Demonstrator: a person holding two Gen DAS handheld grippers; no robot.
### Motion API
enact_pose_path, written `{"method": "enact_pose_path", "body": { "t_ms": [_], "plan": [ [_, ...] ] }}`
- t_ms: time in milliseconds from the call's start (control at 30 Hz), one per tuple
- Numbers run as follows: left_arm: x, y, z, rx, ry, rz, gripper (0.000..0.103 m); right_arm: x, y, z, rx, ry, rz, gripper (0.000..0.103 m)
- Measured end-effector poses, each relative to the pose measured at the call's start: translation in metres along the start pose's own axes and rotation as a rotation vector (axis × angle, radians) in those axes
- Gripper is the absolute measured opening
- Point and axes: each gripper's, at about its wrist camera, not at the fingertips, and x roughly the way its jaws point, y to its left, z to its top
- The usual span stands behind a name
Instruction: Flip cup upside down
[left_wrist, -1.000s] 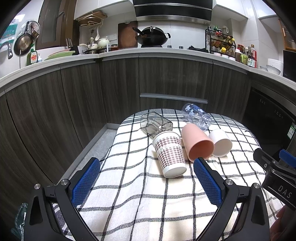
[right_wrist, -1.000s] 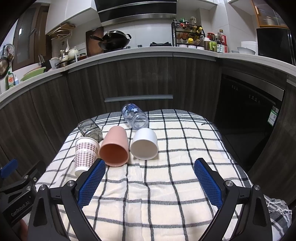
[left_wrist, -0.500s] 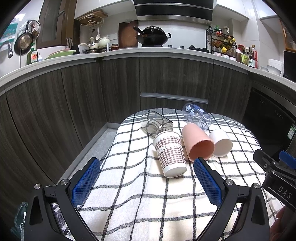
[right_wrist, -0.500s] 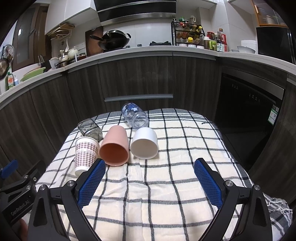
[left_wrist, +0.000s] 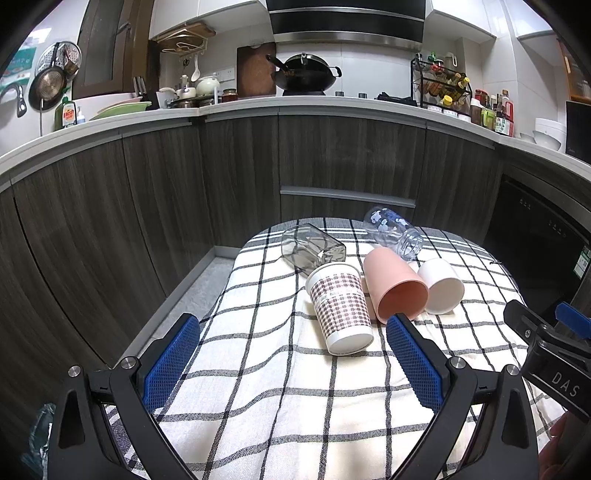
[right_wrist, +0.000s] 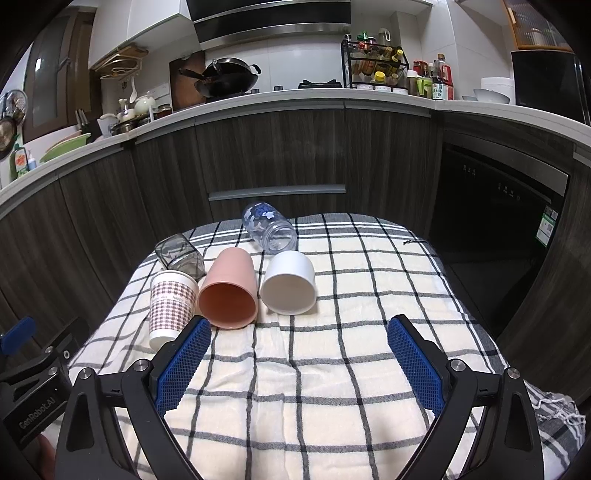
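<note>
Comparing this moment with the views of half a second and a second ago: nothing has shifted; both tools hang where they did and every vessel lies where it lay, so the task reads as not yet begun, with no cup chosen or touched. Left gripper (left_wrist: 291, 356): jaws spread wide, nothing between the blue pads, held short of the vessels above the checked cloth (left_wrist: 258, 406). Right gripper (right_wrist: 299, 358): likewise wide open and empty, well short of the cups. Vessels, five, all on their sides on the cloth at the far half of the table: one houndstooth paper cup (left_wrist: 341, 308), leftmost of the near row; one pink cup (right_wrist: 229, 290), just beside it, mouth toward the cameras; one white cup (right_wrist: 290, 282), on the right of the pink one, mouth likewise forward; one grey square glass jar (left_wrist: 314, 249), behind the paper cup; one clear bottle with blue print (right_wrist: 269, 227), behind the pink and white cups. Which cup the task means cannot be told; any would need lifting and setting down on its rim. Grippers, two. Cloth, one.
</note>
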Motion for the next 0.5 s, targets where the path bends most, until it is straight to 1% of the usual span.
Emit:
{"method": "enact_pose_path", "body": {
  "t_ms": [500],
  "plan": [
    [0.0007, 0.0001, 0.0005, -0.001, 0.002, -0.001, 0.103, 0.0018, -0.0008, -0.0009, 0.004, 0.007, 0.001, 0.097]
  ]
}}
